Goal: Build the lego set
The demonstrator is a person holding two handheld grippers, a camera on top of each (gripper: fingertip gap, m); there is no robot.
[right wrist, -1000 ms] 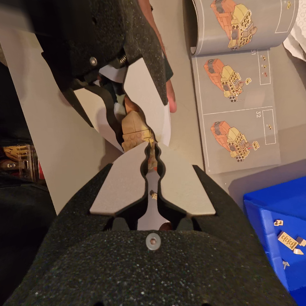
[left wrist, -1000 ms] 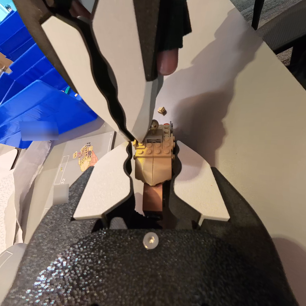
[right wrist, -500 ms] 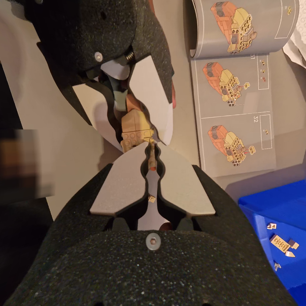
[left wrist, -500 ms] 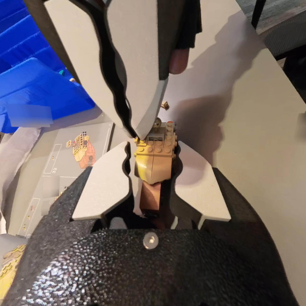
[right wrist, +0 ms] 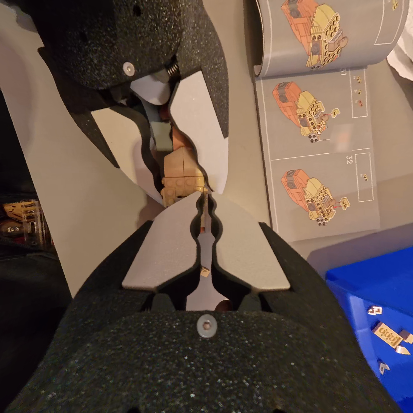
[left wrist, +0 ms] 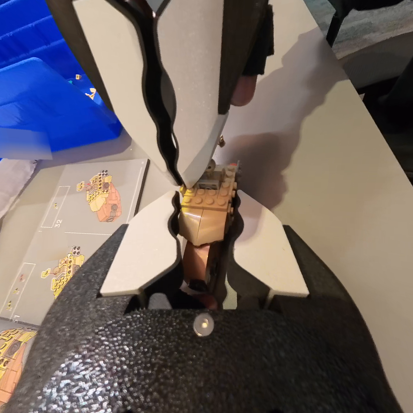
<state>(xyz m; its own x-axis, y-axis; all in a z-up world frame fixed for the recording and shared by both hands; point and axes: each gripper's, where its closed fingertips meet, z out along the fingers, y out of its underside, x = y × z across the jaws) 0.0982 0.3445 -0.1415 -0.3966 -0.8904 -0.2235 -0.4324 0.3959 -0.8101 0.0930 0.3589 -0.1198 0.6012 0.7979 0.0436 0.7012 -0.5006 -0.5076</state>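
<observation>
Currently the left gripper (left wrist: pixel 206 201) has its jaws clamped on the flanks of the tan and brown lego model (left wrist: pixel 206 214), carried above the surface (left wrist: pixel 312 178). Over the last second the right gripper (left wrist: pixel 184 186) has kept its closed tips at the near-left corner of the model's studded top while the pair has drifted slightly, so that more of the instruction booklet (left wrist: pixel 89 212) now shows at left. That reads as a seating press on a small yellow part at that corner, probably not yet finished.

From the right wrist view, the right gripper (right wrist: pixel 204 196) has its jaws together; whether a piece is pinched at the tips cannot be told, since the contact is partly hidden. This view alone shows the booklet's open pages (right wrist: pixel 324 156), a blue bin (right wrist: pixel 357 301) with spare pieces, and a loose tan piece (right wrist: pixel 205 272) lying on the surface behind the jaws.

Only the left wrist view shows the model's stud rows and the grey fitting on its far end
</observation>
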